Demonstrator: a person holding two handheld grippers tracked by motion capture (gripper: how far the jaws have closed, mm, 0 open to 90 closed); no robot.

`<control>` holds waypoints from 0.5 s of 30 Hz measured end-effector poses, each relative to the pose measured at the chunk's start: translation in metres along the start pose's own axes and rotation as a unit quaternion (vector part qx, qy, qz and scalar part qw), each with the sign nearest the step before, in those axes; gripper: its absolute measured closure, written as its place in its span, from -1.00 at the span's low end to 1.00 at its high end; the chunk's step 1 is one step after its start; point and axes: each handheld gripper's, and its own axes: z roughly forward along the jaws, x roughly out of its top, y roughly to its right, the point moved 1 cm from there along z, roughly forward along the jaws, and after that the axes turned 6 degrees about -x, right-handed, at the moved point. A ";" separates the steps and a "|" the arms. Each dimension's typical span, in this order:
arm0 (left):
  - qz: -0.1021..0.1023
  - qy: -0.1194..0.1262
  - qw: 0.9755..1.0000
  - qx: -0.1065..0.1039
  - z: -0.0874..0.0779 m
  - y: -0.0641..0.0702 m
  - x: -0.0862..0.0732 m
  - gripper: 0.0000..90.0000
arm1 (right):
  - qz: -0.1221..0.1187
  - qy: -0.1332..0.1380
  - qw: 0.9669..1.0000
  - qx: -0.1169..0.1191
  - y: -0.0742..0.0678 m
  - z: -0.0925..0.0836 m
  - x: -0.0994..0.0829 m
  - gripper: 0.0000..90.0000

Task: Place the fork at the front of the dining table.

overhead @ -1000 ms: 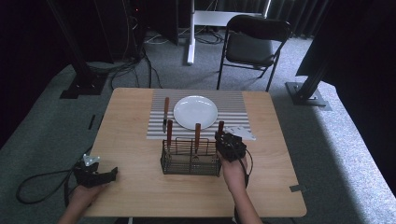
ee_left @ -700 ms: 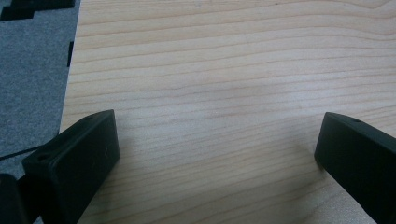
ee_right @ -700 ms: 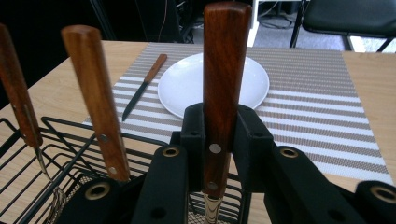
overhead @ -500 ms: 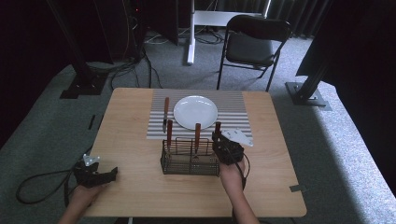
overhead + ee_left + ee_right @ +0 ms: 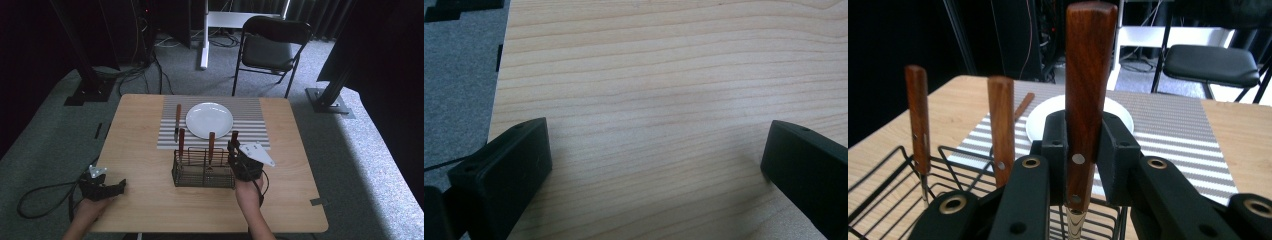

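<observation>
Right tongs [image 5: 1083, 150] are clamped on the dark wooden handle of an upright utensil [image 5: 1084, 95], held at the right end of the black wire basket [image 5: 203, 172] on the light wooden surface [image 5: 150, 200]. Two more wooden-handled utensils [image 5: 1000, 125] stand in the basket. Left tongs [image 5: 656, 160] rest spread apart and empty over the surface's near-left corner.

no readable text, labels or numbers
</observation>
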 end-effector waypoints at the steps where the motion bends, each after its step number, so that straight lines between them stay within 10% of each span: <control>1: 0.000 0.000 1.000 0.000 0.000 0.000 0.000 -1.00 | 0.000 0.003 1.000 0.001 0.000 -0.002 0.001 0.68; 15: 0.000 0.001 1.000 0.000 0.000 0.000 0.000 -1.00 | -0.001 0.035 0.999 0.005 -0.004 -0.020 0.021 0.68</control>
